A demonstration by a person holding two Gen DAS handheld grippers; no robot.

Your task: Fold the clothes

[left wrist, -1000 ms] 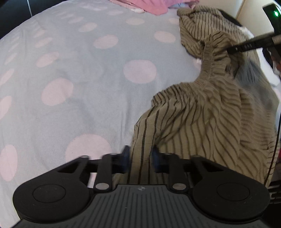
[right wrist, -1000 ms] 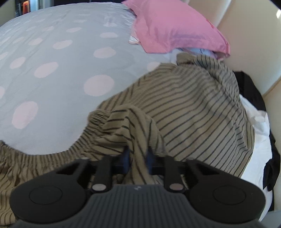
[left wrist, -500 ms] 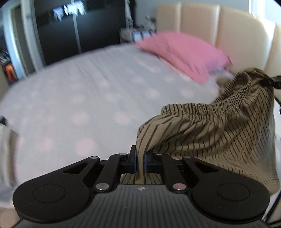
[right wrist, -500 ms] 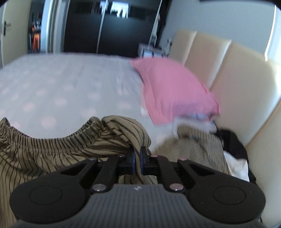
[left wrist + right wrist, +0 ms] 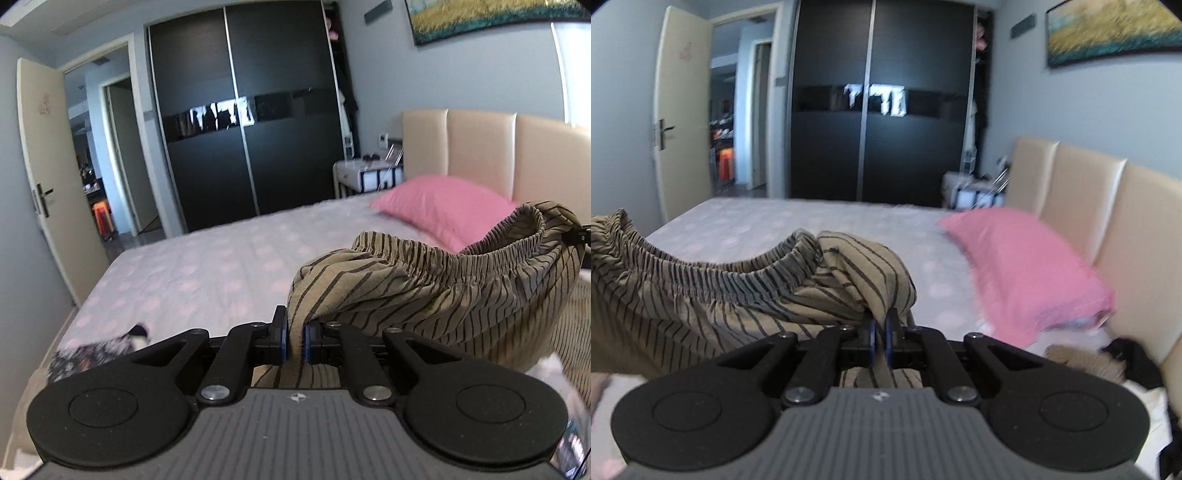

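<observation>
Cloth hangs in the air between the two tools: striped shorts (image 5: pixel 436 291), olive-tan with dark lines, held up by the elastic waistband (image 5: pixel 731 280) above the bed (image 5: pixel 207 266). The left tool (image 5: pixel 294 338) is pressed together on a bunch of the fabric at lower centre of its frame, and the right tool (image 5: pixel 880 338) pinches another bunch the same way, so the waistband runs slack between them, sagging in the middle.

To do this step well, my judgement is that the two grips should draw apart sideways until the waistband goes straight, kept level with each other so the legs drop evenly below (the legs themselves are out of frame, so whether they hang untwisted cannot be told). Only then lower the garment flat. Both pinches sit on gathered folds rather than a clean edge, so a hard tug might let a layer slip.

For laying down, the polka-dot bed cover offers wide open room through the middle and left of both frames. The pink pillow (image 5: pixel 1023 273) fills the right, with the padded headboard (image 5: pixel 1108 206) behind it and dark and pale clothes (image 5: pixel 1126 358) heaped at lower right of the right-hand view. A patterned dark item (image 5: pixel 92 354) lies near the bed's edge at lower left of the left-hand view; keep clear of it and of that drop-off.
</observation>
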